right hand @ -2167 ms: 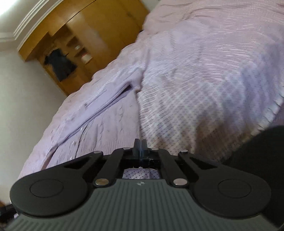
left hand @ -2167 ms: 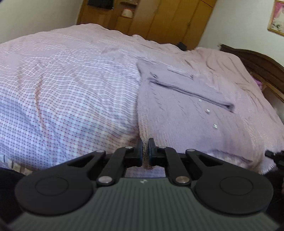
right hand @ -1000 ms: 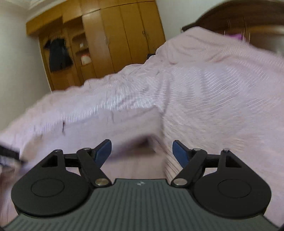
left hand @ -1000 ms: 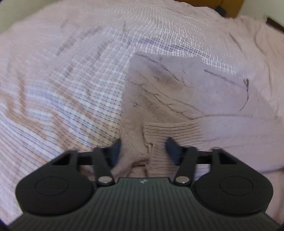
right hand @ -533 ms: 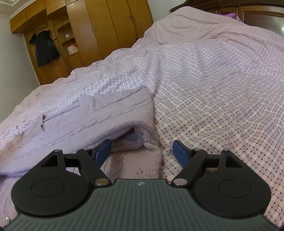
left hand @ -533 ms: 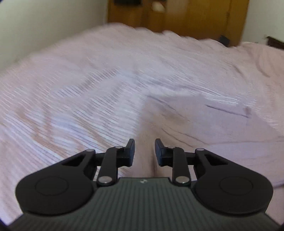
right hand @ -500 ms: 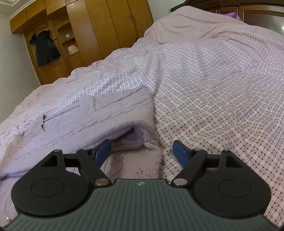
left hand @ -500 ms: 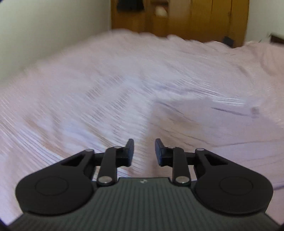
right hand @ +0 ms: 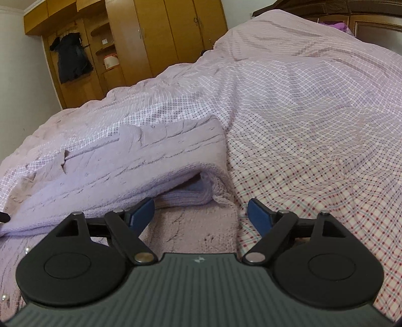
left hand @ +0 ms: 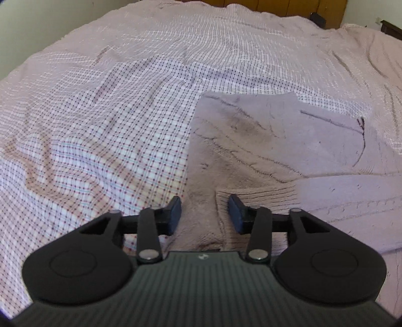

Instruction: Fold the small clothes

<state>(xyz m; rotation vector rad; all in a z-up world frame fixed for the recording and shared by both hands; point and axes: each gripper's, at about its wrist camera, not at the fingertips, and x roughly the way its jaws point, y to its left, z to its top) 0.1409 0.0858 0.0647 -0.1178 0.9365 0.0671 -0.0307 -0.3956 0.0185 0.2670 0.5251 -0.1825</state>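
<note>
A lilac cable-knit sweater point(left hand: 271, 140) lies folded over on the checked bedspread point(left hand: 100, 125). My left gripper point(left hand: 204, 213) is open, its jaws on either side of the sweater's near left corner, holding nothing. In the right wrist view the sweater point(right hand: 130, 163) shows its folded upper layer resting over the lower layer. My right gripper point(right hand: 201, 213) is wide open just above the sweater's near right edge, empty.
The bed fills both views, with wrinkled checked cover to the left point(left hand: 62, 151) and right point(right hand: 314, 151). Wooden wardrobes point(right hand: 155, 37) with a dark hanging garment point(right hand: 71, 57) stand beyond the bed. A dark headboard point(right hand: 326, 12) is at the far right.
Both grippers held the sweater's hem shut, carried it over in a fold and let go. The left gripper narrowed, then opened wider again at the corner. The right stays open.
</note>
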